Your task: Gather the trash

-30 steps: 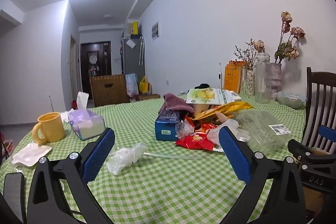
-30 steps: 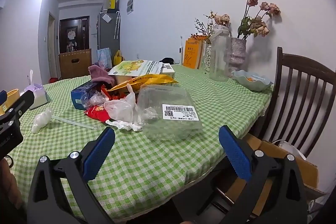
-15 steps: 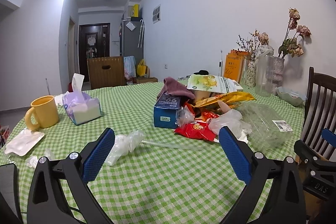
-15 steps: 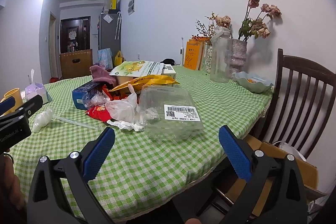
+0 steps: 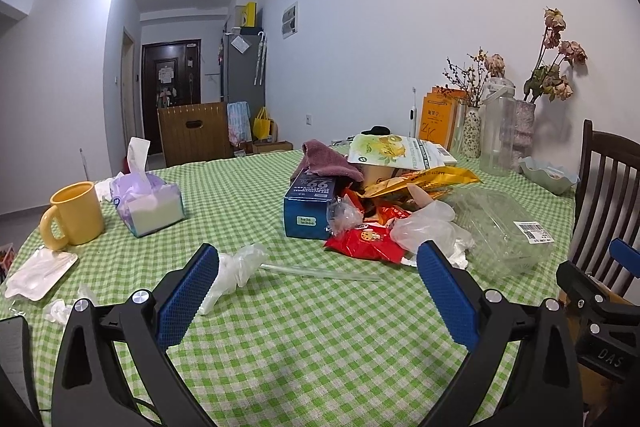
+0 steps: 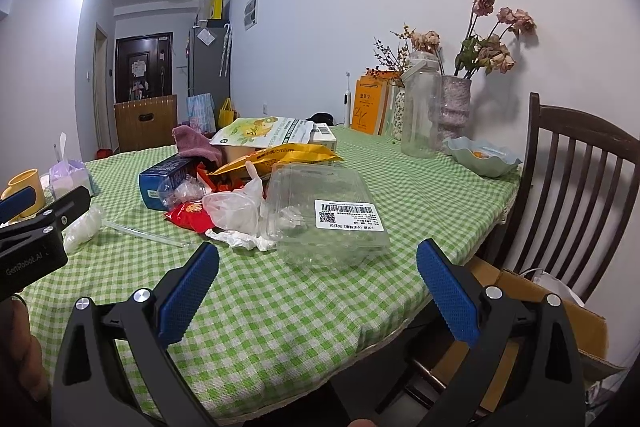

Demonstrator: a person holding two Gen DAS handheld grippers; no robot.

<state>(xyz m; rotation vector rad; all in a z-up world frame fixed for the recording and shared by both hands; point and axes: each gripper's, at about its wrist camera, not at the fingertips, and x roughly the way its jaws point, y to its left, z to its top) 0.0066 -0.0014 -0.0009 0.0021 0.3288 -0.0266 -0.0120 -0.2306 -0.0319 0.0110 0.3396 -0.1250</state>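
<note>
We hold both grippers spread wide and empty over the near edge of the table. The clear clamshell lies straight ahead of our right gripper, long side across the jaws. Our left gripper sits left of it, nearer the crumpled plastic, so we judge the right the likelier to take the clamshell.

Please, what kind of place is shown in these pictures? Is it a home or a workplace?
Most likely a home, a dining area in an apartment. A table with a green checked tablecloth holds a yellow mug, a tissue pack and vases of dried flowers; a wooden dining chair stands beside it, and a hallway leads to an entrance door.
</note>
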